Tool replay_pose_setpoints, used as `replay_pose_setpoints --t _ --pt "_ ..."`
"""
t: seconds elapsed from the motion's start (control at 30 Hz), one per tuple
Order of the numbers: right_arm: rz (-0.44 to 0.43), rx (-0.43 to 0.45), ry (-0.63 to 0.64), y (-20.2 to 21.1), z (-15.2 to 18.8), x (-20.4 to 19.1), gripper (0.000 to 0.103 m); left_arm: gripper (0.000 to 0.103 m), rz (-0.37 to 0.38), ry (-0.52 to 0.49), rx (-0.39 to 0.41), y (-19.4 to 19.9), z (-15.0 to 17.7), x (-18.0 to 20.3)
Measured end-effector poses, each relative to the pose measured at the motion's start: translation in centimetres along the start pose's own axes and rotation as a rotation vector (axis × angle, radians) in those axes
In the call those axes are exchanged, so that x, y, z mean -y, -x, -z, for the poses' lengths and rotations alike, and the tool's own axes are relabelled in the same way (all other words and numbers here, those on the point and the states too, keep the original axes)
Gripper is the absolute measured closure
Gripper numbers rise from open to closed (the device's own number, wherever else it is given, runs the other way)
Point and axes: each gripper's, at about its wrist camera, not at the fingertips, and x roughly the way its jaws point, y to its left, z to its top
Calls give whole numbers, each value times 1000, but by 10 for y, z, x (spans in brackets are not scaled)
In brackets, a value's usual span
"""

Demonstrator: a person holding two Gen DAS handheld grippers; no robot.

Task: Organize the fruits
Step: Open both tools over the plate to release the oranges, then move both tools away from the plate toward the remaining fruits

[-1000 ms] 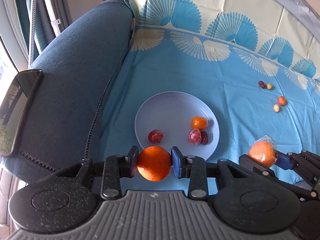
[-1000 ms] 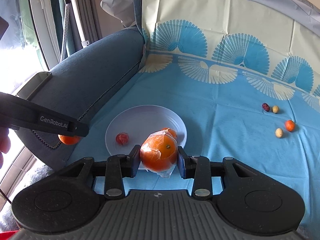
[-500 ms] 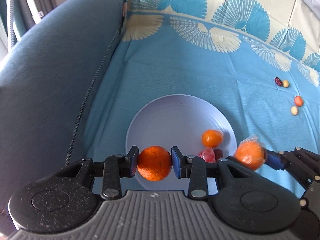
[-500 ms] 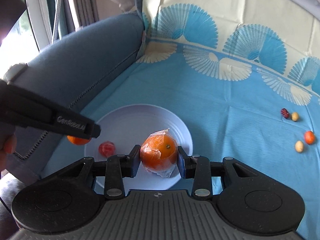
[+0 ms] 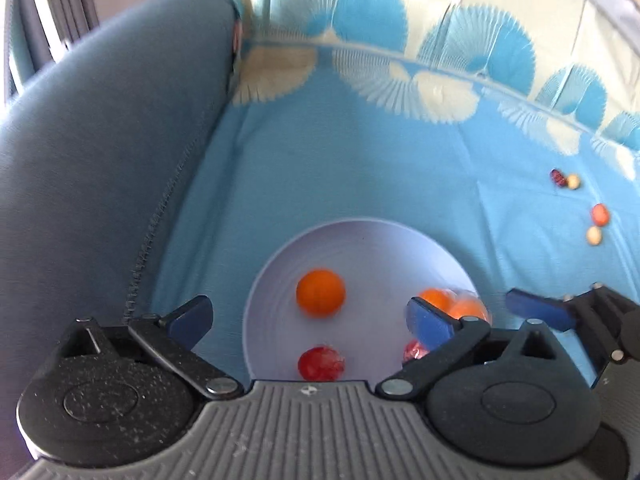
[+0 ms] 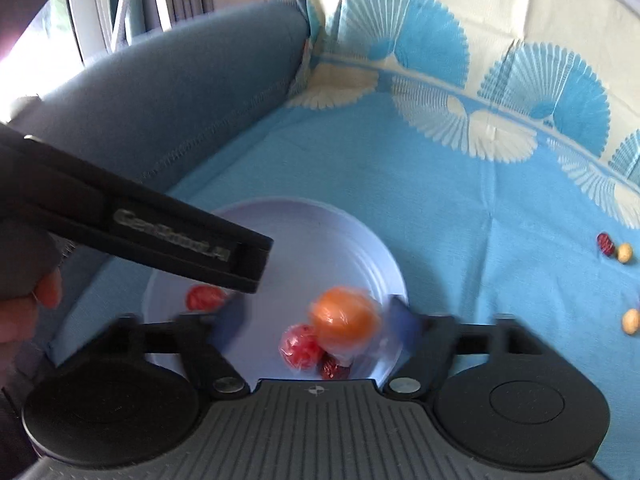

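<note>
The big blue cloth (image 5: 360, 184) covers most of the flat place, and lots of it past the plate is bare. On its left side it ends at the soft grey-blue sofa arm (image 5: 100, 160), which rises like a wall. At the back the cloth bends upward.

The round white plate (image 5: 360, 248) sits on the cloth near the sofa arm, with a strip of blue between them. Its far half is bare.

The left gripper (image 5: 308, 320) hangs over the near edge of the plate. Its jaws have just been opening and now stand very wide, gripping nothing. The bare orange (image 5: 320, 292) sits loose on the plate between them, touching neither finger.

The right gripper (image 6: 308, 324) is over the plate's right side. Its jaws have just been opening too, and look blurry. The wrapped orange (image 6: 344, 318) lies between them, and no pad presses on it. It rests against a red wrapped fruit (image 6: 300, 346) and a dark red one (image 6: 334, 368).

Another red fruit (image 5: 320, 362) sits by the plate's near edge.

Four tiny fruits (image 5: 596, 220) lie far off to the right, well apart from the plate.
</note>
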Motion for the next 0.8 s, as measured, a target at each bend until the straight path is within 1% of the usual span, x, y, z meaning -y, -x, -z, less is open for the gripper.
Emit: replay_pose_setpoints --t 0.13,0.27,0.33,0.37,0.43,0.5,0.7,0.8 --pt "-17 -22 4 35 9 1 11 0 -46 -30 -1 35 19 -3" --pt "-19 -27 -61 82 24 1 7 0 -65 13 -46 71 48 -8" --pt "-15 -23 -103 105 29 -3 6 0 -70 10 -74 87 60 -7" --pt "-10 -23 -123 115 31 -4 5 0 -78 9 -74 99 66 -8" --pt "0 -10 -154 135 35 -8 4 0 -103 19 -56 118 78 -9" --pt "8 10 -151 153 40 -12 4 0 -111 25 -42 136 89 -10" --pt "45 101 -123 199 53 -25 1 0 -89 74 13 181 111 -10" --pt "43 123 -100 216 59 -30 1 0 -91 74 27 196 117 -4"
